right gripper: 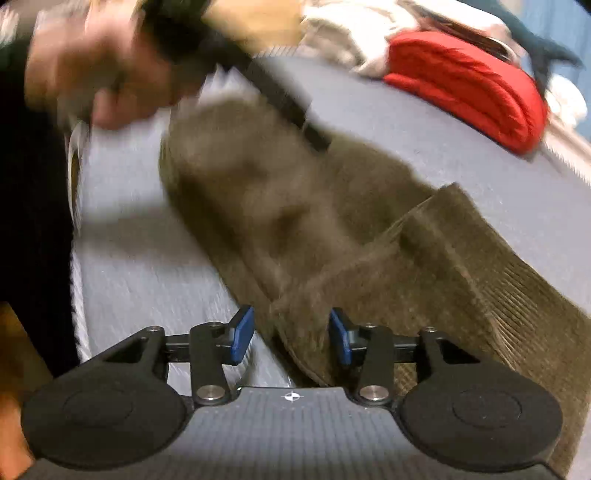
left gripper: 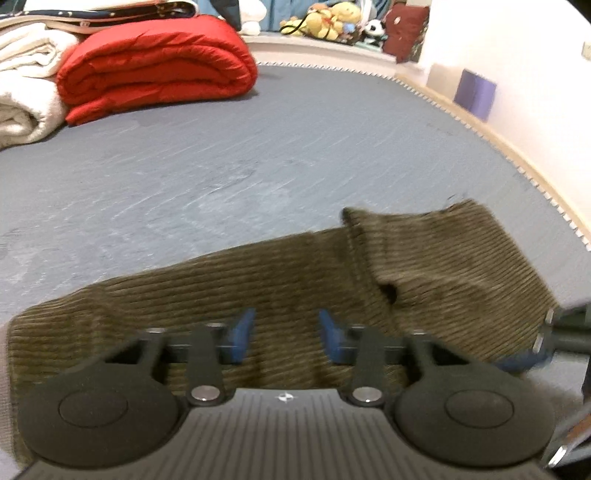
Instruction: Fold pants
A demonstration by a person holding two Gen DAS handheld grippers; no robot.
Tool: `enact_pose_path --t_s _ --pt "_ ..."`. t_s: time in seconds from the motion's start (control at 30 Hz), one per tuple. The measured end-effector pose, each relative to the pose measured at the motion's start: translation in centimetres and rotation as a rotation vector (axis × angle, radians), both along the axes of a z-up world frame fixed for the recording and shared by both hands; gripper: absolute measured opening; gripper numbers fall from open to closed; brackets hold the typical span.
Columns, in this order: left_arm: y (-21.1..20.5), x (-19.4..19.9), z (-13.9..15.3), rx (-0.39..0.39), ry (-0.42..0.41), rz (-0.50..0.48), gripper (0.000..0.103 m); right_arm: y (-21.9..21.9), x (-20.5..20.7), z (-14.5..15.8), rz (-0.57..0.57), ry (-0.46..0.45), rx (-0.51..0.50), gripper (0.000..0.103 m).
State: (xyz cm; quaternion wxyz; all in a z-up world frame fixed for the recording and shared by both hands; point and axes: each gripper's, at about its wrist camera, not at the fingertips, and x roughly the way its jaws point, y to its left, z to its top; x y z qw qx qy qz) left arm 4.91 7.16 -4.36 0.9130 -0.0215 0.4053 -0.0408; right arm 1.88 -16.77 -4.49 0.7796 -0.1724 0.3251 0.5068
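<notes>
One pair of olive corduroy pants (left gripper: 295, 280) lies on the grey bed surface (left gripper: 221, 166), partly folded, with one layer lapped over another near the far end. Seen from the left wrist, the left claw (left gripper: 286, 334) sits low over the fabric with its blue pads (left gripper: 242, 334) set narrowly apart; corduroy fills the gap between them, but whether the pads press on it cannot be told. Seen from the right wrist, the right claw (right gripper: 291, 336) stands partly open at the near edge of the pants (right gripper: 332, 240), a fold of cloth lying between its blue pads (right gripper: 242, 334) without visible contact on the left pad. That view is heavily blurred. A hand (right gripper: 103, 70) grips the other tool at upper left, above the pants. Beyond the garment, a folded red quilt (left gripper: 155, 70) and a cream blanket (left gripper: 26, 85) rest on the bed, and stuffed toys (left gripper: 328, 20) sit on a ledge behind.
</notes>
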Motion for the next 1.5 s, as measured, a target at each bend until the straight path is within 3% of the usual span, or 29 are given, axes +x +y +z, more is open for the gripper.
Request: enact_pose_path --t_s 0.07,0.17,0.27,0.33,0.4,0.47,0.5,0.6,0.67,0.77,0.9,1.0,1.07,1.1,1.17,1.27,1.4,1.5 --pt "-0.5 0.3 0.0 -0.03 -0.018 -0.015 0.027 -2.2 1.2 2.1 -0.1 0.003 0.102 0.051" --pt "-1.5 1.1 -0.6 -0.088 -0.019 -0.05 0.027 -5.5 3.3 3.6 -0.306 -0.024 0.164 0.063" --pt "-3.7 1.7 -1.6 -0.095 -0.025 -0.115 0.027 -8.5 6.1 2.6 -0.577 -0.016 0.074 0.065" --pt "-5.3 2.0 -2.3 -0.085 -0.02 -0.176 0.027 -10.4 7.6 1.1 -0.744 0.036 -0.013 0.065" --pt "-6.7 2.1 -3.1 -0.102 0.008 -0.239 0.027 -11.9 8.4 -0.1 -0.872 0.076 -0.08 0.065" --pt "-8.3 2.0 -4.5 -0.067 0.083 -0.301 0.027 -13.1 8.5 -0.8 -0.921 0.113 -0.073 0.072" --pt "-9.1 1.9 -5.7 0.001 0.151 -0.325 0.034 -13.8 8.4 -1.0 -0.931 0.133 -0.058 0.074" --pt "-9.2 1.8 -5.8 0.058 0.152 -0.305 0.053 -15.0 7.8 -1.6 -0.956 0.186 -0.046 0.08" --pt "-8.4 1.7 -5.1 0.018 0.137 -0.266 0.051 -15.9 7.4 -2.2 -0.961 0.251 -0.031 0.083" --pt "-8.5 1.0 -4.2 0.004 0.078 -0.288 0.051 -16.5 7.1 -2.8 -0.974 0.329 -0.008 0.088" --pt "-9.2 1.1 -5.8 0.103 0.121 -0.312 0.052 -17.1 7.1 -3.3 -0.978 0.401 0.026 0.088" --pt "-9.2 1.1 -5.7 0.106 0.105 -0.316 0.052 -17.4 7.3 -4.1 -0.981 0.495 0.08 0.087" --pt "-8.7 1.1 -5.5 0.094 0.102 -0.307 0.052 -16.6 7.4 -3.8 -0.971 0.478 0.067 0.074" --pt "-8.5 1.0 -5.3 0.092 0.098 -0.305 0.052 -16.4 7.3 -3.5 -0.964 0.473 0.066 0.073" --pt "-8.4 0.4 -5.0 0.089 0.09 -0.304 0.052 -16.0 7.0 -2.6 -0.975 0.437 0.069 0.045" --pt "-8.2 0.0 -4.2 0.081 0.079 -0.3 0.052 -15.8 6.1 -0.5 -0.954 0.399 0.114 0.028" --pt "-6.8 -0.7 -2.3 0.022 0.046 -0.256 0.052 -12.5 3.7 3.0 -0.833 0.214 0.113 0.025" --pt "-4.5 -0.9 -0.3 -0.11 0.001 -0.199 0.052 -8.4 1.3 5.5 -0.681 0.056 0.111 0.024"
